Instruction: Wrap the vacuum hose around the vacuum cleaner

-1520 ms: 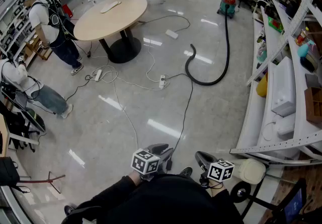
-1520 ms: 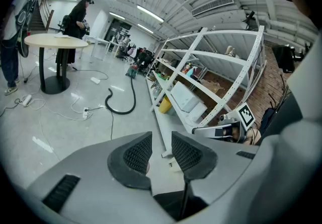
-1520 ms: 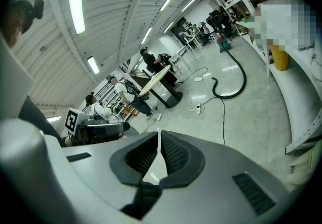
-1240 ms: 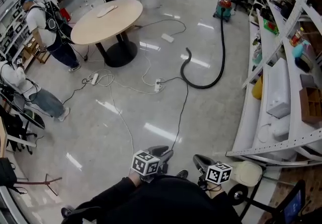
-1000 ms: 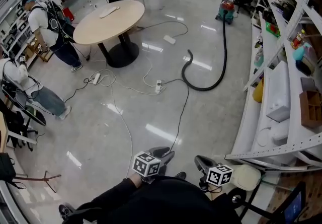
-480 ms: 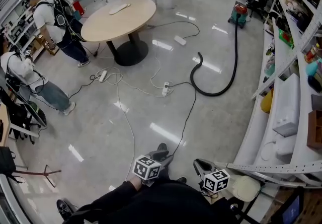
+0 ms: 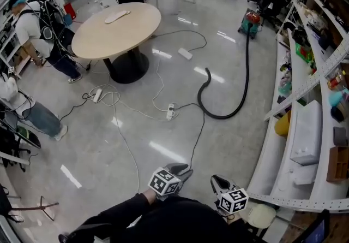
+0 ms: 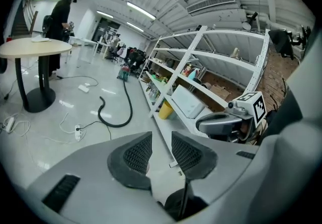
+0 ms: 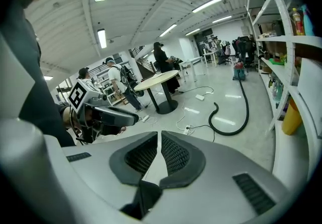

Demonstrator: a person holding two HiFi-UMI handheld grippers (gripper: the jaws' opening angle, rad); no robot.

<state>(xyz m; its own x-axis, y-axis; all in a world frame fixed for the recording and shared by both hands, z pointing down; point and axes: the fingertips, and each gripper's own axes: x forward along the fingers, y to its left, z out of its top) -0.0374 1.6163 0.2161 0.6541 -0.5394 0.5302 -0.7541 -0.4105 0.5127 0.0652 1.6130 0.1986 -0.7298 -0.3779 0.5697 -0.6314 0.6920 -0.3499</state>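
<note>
Head view first: the hose is lying on the floor, well ahead of the person. It is running from the vacuum by the shelves straight towards the camera, then hooking round in a J. Its free end is pointing back up the frame. The left gripper and right gripper are hanging low at the frame's bottom, well apart from it.

Left gripper view: the fingers are standing slightly apart with only bare floor showing in the gap. The hose is curling far off, its long run lining up with the shelf row.

Right gripper view: the fingers are sitting practically together, gripping nothing. The hose is sweeping from the vacuum down into that same hook.

Judging from here, the hose is looking light, bendy and springy, likely wanting to uncurl. The free end seems the best place to be taking hold, with the second gripper further along to feed the loops. The vacuum may be rolling when tugged, so pulling gently looks wise.
</note>
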